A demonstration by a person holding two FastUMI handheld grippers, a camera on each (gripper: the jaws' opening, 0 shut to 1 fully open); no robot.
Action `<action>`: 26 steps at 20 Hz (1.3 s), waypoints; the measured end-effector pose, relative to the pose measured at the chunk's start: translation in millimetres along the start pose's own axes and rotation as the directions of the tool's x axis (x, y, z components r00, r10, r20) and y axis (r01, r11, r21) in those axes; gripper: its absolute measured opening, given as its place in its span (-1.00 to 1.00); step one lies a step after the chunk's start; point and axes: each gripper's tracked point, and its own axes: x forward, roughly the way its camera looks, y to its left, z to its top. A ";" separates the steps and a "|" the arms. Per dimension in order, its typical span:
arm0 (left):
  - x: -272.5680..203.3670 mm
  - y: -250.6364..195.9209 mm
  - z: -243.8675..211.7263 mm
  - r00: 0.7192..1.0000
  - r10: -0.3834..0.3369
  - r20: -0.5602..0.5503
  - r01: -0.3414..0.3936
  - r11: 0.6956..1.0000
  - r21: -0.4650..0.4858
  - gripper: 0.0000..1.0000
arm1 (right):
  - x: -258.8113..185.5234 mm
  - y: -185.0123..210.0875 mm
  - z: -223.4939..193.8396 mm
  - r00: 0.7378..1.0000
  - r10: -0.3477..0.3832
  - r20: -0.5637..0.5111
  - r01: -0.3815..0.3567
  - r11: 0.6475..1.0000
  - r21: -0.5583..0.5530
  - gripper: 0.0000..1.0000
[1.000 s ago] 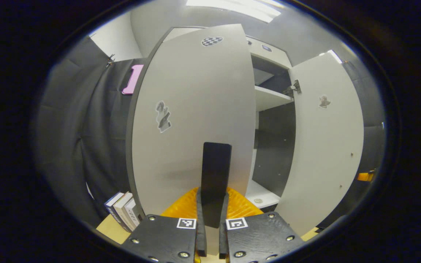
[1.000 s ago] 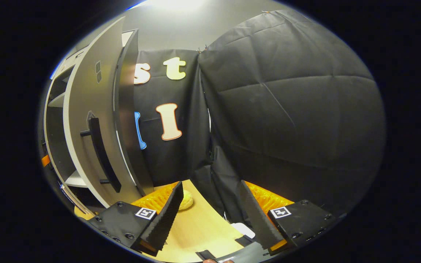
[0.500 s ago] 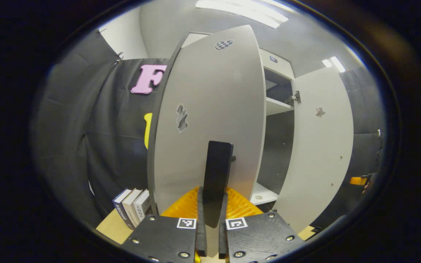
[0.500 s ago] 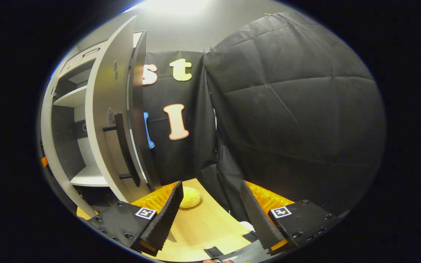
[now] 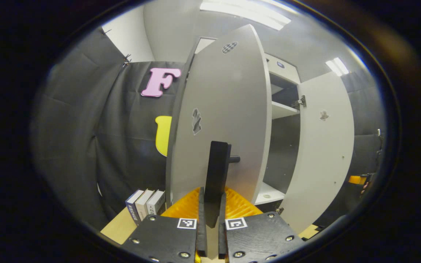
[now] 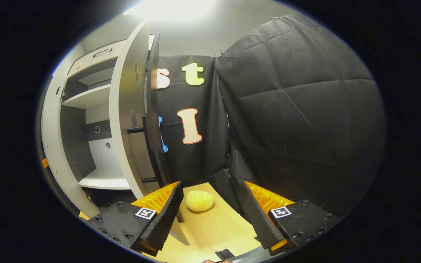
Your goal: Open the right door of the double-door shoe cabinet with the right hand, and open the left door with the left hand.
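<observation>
Books [image 5: 145,208] beside left door [image 5: 225,109]

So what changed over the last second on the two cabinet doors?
The left gripper, shut on the left door's handle, swung the left door further open, uncovering more booth wall and the books. The right gripper stayed open and empty while its view turned toward the cabinet interior. The right door stayed open.

Grey cabinet doors [image 5: 228,109], black handle [image 5: 216,171], yellow bun [image 6: 199,201], checkered sticker [image 5: 229,47]
</observation>
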 end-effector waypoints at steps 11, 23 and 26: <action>-26.0 70.2 -10.3 0.997 0.066 -0.050 -0.064 0.997 0.043 -0.75 | 5.1 7.4 -8.3 1.000 0.014 -0.019 -0.014 1.000 0.006 0.95; -34.7 110.9 0.3 0.994 0.098 -0.054 -0.090 0.987 0.134 -0.99 | -10.6 1.0 4.0 1.000 -0.003 0.010 0.004 1.000 -0.003 0.95; -50.6 107.9 2.7 0.991 0.119 -0.063 -0.105 0.976 0.191 -0.96 | -15.5 3.1 -1.9 1.000 0.011 -0.005 -0.011 1.000 -0.003 0.96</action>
